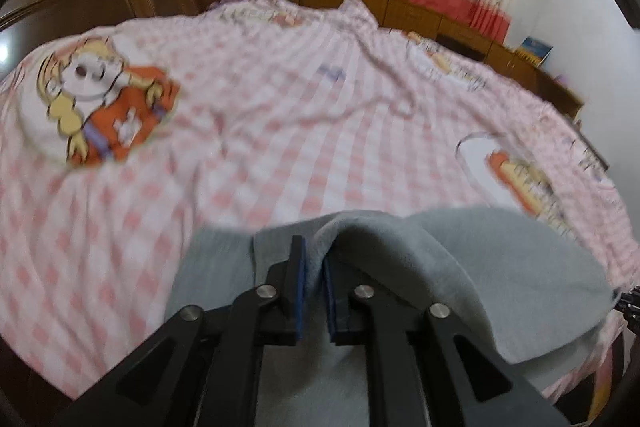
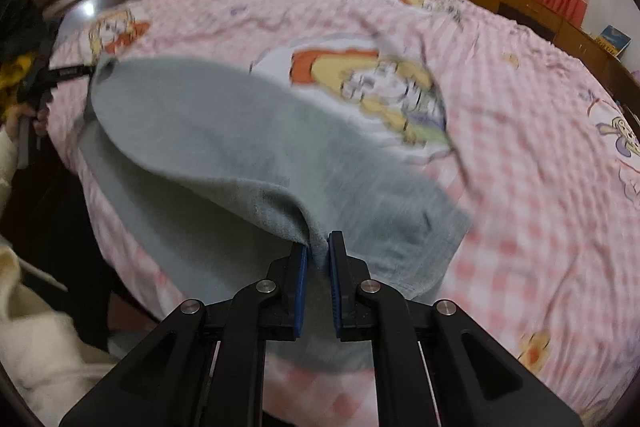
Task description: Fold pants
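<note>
Folding is mid-carry: the left tongs (image 1: pixel 314 259) and right tongs (image 2: pixel 318 253) are each clamped on an edge of the grey pants (image 2: pixel 224 131), lifted over the bed (image 2: pixel 500 155); next, I judge, lay that edge down evenly.

Motion blur smears both views, so the weave and seams of the grey pants (image 1: pixel 500 267) cannot be read, and which part of the garment each gripper pinches cannot be told. At 6 o'clock in the left wrist view the left gripper (image 1: pixel 314 259) covers the cloth beneath it, and its arms are cut off by the bottom edge. In the right wrist view the right gripper (image 2: pixel 318 251) hides the pants' near edge. At 9 o'clock there, a hand (image 2: pixel 24 119) is half cut off. The cartoon prints on the checked bedsheet (image 2: pixel 520 187) are too blurred to identify.
</note>
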### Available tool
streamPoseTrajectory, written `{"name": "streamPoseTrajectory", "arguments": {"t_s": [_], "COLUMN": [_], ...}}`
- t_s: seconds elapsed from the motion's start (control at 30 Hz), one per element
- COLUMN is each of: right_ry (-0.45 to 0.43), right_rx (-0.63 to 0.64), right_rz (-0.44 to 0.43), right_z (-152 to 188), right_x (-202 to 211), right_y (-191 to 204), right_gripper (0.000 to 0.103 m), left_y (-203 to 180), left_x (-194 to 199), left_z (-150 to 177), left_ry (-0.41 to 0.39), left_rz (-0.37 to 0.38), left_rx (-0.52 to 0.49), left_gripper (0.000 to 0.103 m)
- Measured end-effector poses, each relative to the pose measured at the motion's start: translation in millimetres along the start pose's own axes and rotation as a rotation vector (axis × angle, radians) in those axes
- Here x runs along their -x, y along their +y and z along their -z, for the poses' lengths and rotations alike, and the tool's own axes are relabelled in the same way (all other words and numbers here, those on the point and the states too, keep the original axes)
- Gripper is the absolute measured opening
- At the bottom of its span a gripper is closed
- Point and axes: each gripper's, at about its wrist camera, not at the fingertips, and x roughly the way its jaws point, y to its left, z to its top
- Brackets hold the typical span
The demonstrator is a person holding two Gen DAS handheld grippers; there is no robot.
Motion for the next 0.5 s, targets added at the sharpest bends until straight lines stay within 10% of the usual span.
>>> {"name": "streamPoseTrajectory", "arguments": {"t_s": [0.27,0.5], "right_ry": [0.055,0.037], "right_rx": [-0.054,-0.191], "right_rz": [0.037,0.023], "right_z": [28.6,43.6], "right_x": [-17.0,-0.3], "right_y": [8.7,-0.2], "right_gripper": [0.012,0.021], "left_y": [10.1,4.0], "left_x": [18.0,43.8], "left_z": [34.9,55.6], "left_ry": [-0.001,0.008], "left_rz": [-0.043,-0.01], "left_rx": [0.038,0.076], "left_gripper": [0.046,0.048]}}
